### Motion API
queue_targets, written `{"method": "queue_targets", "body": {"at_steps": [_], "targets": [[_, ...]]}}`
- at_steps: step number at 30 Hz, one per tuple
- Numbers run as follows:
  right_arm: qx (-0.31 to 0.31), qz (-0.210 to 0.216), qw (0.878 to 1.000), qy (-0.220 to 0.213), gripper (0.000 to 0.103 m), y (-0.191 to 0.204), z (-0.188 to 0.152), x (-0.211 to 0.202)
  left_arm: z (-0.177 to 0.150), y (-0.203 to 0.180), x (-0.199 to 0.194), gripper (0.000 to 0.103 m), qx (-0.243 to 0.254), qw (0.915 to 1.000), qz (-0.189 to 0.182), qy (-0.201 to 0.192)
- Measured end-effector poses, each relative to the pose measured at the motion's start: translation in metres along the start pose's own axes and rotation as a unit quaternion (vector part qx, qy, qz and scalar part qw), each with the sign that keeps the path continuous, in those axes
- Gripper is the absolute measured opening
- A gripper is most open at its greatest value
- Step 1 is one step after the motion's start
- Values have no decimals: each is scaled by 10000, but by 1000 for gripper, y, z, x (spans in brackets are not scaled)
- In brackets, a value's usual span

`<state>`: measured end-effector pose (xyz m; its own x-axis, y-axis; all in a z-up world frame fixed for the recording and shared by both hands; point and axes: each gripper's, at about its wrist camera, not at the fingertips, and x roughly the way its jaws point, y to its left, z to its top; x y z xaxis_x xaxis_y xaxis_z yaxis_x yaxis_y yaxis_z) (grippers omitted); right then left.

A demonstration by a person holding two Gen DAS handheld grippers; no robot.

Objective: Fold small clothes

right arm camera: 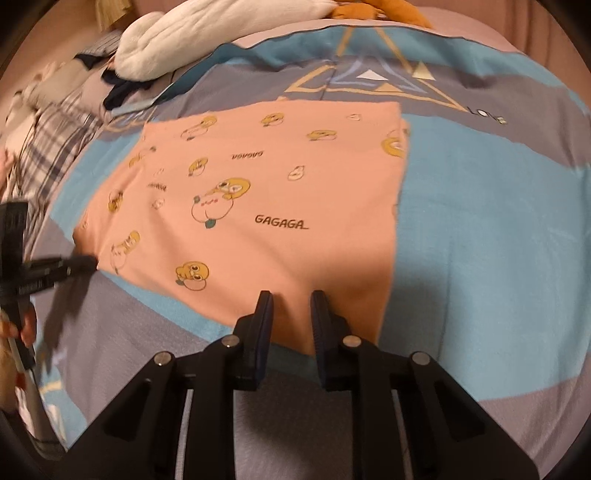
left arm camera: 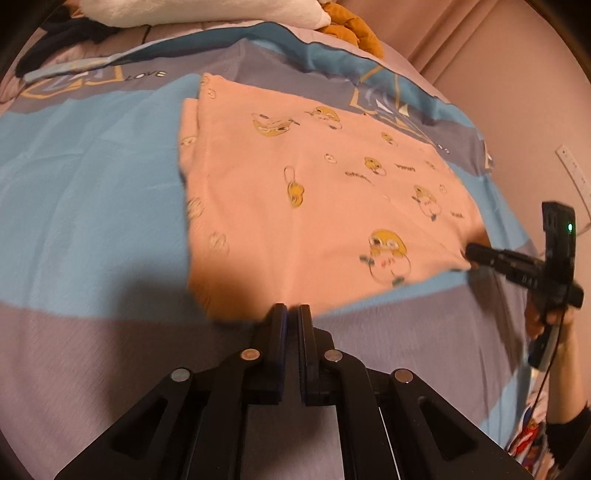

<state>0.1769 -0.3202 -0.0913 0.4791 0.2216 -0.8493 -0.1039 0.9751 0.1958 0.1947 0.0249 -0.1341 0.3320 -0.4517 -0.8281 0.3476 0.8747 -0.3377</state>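
A pink garment (left arm camera: 314, 192) printed with yellow cartoon ducks lies flat on the blue and grey bedcover (left arm camera: 92, 184). My left gripper (left arm camera: 291, 308) is shut, its tips on the garment's near edge; the frames do not show whether cloth is pinched. In the right wrist view the same garment (right arm camera: 258, 206) reads "GAGAGA". My right gripper (right arm camera: 291, 295) straddles its near edge with the jaws a little apart, cloth showing flat between them and no pad visibly pressing. Each gripper also shows in the other's view, at a near corner: the right gripper (left arm camera: 471, 254) and the left gripper (right arm camera: 86, 263).
A white plush pillow (right arm camera: 207, 33) and an orange soft toy (left arm camera: 354, 33) lie at the bed's far end. Dark clothes (left arm camera: 62, 40) and a plaid cloth (right arm camera: 55, 136) sit to the left. A pink wall (left arm camera: 498, 74) borders the right side. A hand (left arm camera: 550, 317) holds the right gripper.
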Motion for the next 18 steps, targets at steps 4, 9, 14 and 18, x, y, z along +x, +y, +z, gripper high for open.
{"method": "queue_targets", "body": {"at_steps": [4,9,14,18], "targets": [[-108,413,9982,-428,36,21,6,-21,-2,10,-17,35,-255,9995,-28,-184],[-324,1005,9923,-655,36,62,17,-9,10,24,-24,72,-653,9958,-37,-638],[-394,1423,9871,-618,25,100,21,18,41,48,1,72,-1327,9885,-368,-628],[-585,1195,9911,55,21,116,20,62,61,58,22,71,-1563,9853,-542,-415]]}}
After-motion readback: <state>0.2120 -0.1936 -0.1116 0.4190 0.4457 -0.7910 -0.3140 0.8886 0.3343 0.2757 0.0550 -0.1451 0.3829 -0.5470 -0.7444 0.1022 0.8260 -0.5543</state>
